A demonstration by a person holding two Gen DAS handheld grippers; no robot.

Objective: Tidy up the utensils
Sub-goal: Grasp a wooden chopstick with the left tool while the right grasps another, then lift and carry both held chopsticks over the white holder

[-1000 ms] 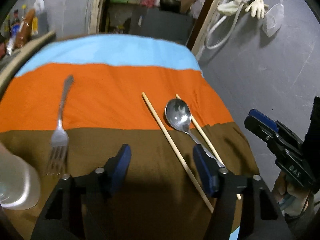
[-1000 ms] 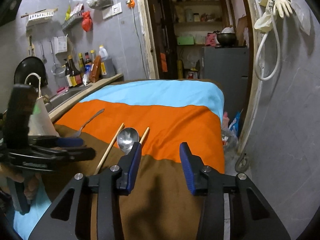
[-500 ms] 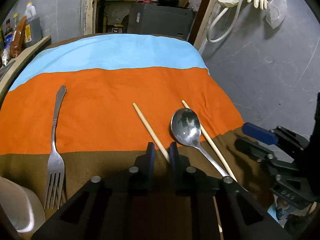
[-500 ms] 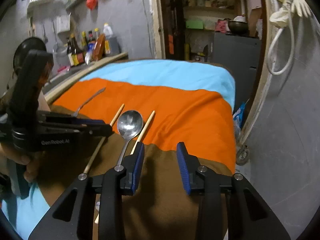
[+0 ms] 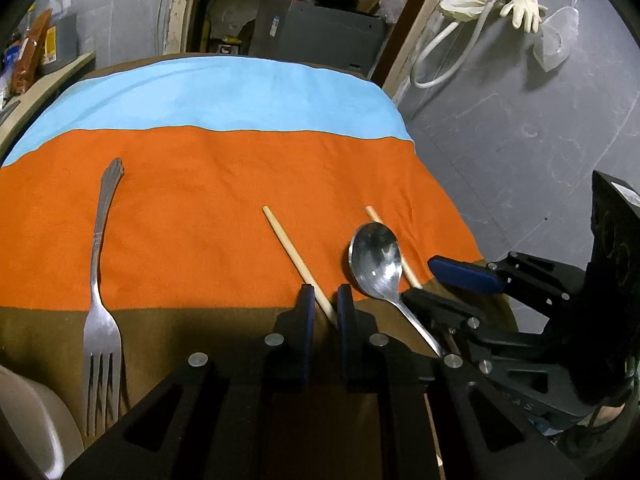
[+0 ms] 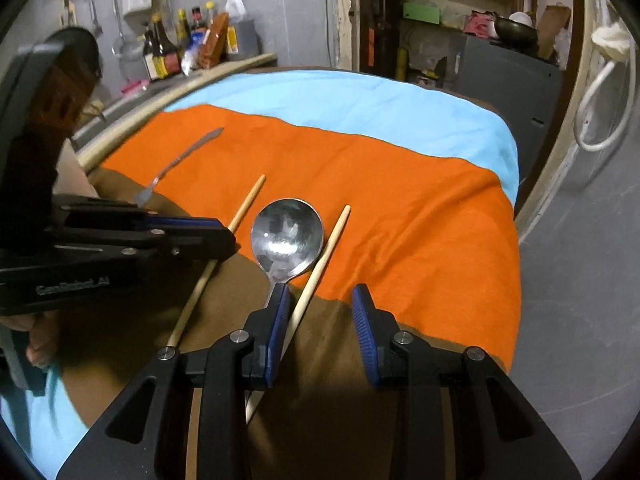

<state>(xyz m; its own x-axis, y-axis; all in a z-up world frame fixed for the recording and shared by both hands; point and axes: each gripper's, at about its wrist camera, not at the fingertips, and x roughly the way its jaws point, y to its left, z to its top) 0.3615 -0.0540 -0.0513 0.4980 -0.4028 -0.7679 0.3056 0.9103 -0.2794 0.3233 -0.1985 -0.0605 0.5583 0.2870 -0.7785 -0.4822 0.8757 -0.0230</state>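
Left tongs (image 5: 323, 296): nearly closed, pinched on the left chopstick (image 5: 297, 258) low on its shaft, over the brown band of the cloth; seen from the right wrist camera they reached in from the left (image 6: 224, 240) across that same stick.
Right tongs (image 6: 320, 312): wide open, holding nothing; the right chopstick (image 6: 320, 264) ran into the gap, just beside the left pad, and the spoon handle passed behind that pad.
Cup (image 5: 24, 424): pale rim at the near left corner of the left view, just beside the fork tines.
Fork (image 5: 100, 300): flat on the surface, well left of the chopsticks, tines near, handle pointing away over the orange band.
Spoon (image 5: 376, 260): bowl up between the two chopsticks, bowl on the orange band, handle running back toward the tongs.
Cloth (image 5: 200, 200): striped brown, orange and blue, near to far, covering the surface.
Bottles (image 6: 168, 48): grouped on a far ledge by the wall, left in the right view.
Glove (image 5: 520, 4): hung with a white hose on the far grey wall.
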